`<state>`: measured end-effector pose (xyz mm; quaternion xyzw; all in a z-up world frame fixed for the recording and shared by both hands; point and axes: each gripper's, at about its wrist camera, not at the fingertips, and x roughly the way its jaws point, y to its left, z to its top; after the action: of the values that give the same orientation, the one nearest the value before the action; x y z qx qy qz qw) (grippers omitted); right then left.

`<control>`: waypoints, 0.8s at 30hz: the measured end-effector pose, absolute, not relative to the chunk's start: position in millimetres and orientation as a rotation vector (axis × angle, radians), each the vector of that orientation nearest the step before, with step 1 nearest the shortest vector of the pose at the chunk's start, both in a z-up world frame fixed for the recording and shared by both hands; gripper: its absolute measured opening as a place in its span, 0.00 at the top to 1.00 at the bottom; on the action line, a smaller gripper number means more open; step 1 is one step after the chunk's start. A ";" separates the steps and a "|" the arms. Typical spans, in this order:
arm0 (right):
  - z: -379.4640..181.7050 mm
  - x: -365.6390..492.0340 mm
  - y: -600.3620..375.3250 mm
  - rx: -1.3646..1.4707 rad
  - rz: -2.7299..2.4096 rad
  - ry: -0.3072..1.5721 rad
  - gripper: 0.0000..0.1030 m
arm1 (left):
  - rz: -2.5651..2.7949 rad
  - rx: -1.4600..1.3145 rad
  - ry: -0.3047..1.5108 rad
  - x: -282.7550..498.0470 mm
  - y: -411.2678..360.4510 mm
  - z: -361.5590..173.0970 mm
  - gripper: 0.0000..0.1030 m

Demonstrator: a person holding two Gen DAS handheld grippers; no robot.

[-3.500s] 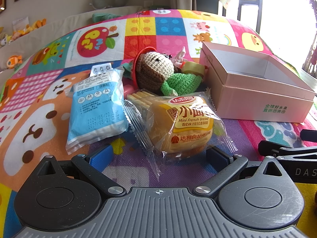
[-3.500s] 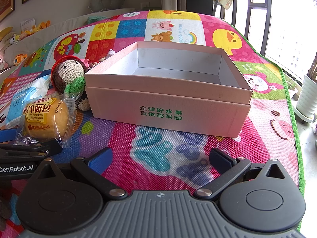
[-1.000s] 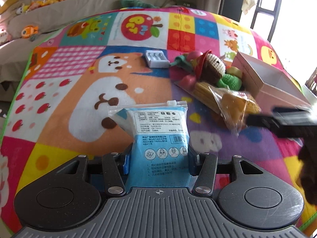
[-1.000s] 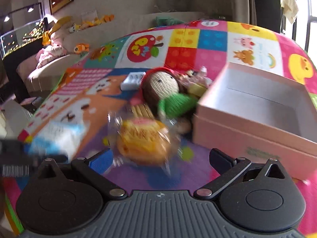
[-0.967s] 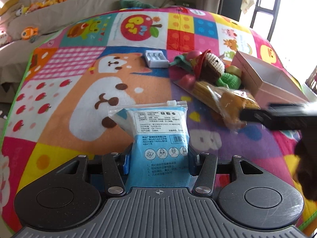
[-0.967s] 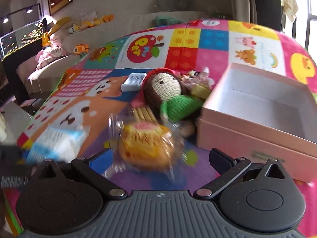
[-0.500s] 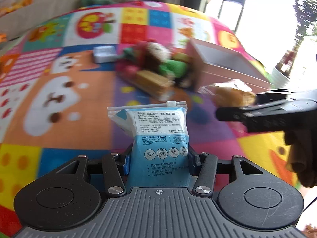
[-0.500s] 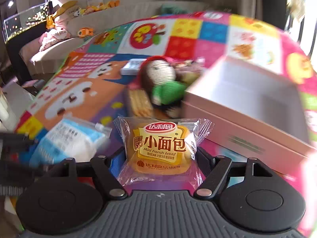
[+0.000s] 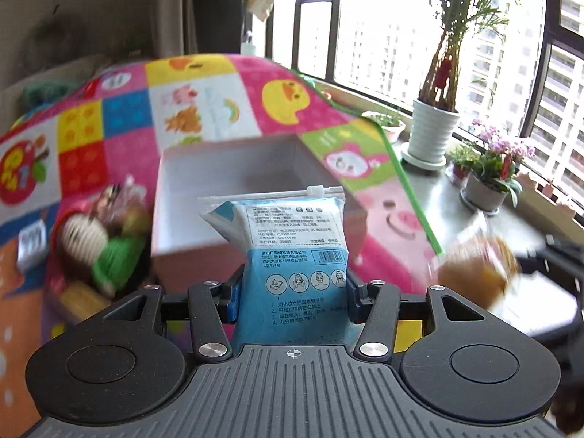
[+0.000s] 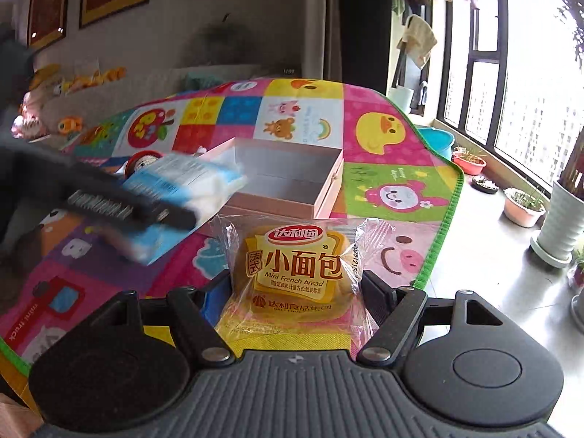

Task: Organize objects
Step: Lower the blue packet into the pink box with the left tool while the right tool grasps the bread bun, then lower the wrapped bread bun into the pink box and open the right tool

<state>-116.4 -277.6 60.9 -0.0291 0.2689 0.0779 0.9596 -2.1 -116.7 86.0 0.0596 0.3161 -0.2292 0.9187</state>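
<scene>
Carrying both items off play mat (image 10: 401, 153) toward pink box (image 10: 330, 186): left gripper (image 9: 292, 294) clamps blue wipes pack (image 9: 292, 255); right gripper (image 10: 297, 292), jaws just closed, pinches Mini French bread (image 10: 292, 273). Both lifted since second ago; drop into box likely next.

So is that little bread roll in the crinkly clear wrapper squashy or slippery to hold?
The wrapped bread roll probably squashes easily: the right gripper pinches it at its sides. Its glossy film looks slippery, and the loose crimped ends likely flop.
</scene>
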 end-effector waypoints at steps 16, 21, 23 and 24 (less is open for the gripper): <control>33.1 -103.1 -298.4 0.005 0.163 0.516 0.27 | -0.460 -0.089 0.886 127.3 -166.5 43.5 0.45; 33.3 -99.8 -302.5 -0.015 0.153 0.521 0.27 | -0.484 -0.087 0.888 122.2 -156.6 42.0 0.45; 35.8 -96.0 -302.6 -0.027 0.152 0.521 0.27 | -0.491 -0.107 0.856 117.5 -144.9 52.4 0.45; 37.9 -95.2 -302.1 -0.029 0.152 0.520 0.27 | -0.493 -0.116 0.827 111.8 -136.5 61.2 0.46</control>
<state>-95.2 -302.1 37.9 -0.0145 0.2570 0.0750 0.9634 111.8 -136.5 61.2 -0.0560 0.3974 -0.2371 0.8847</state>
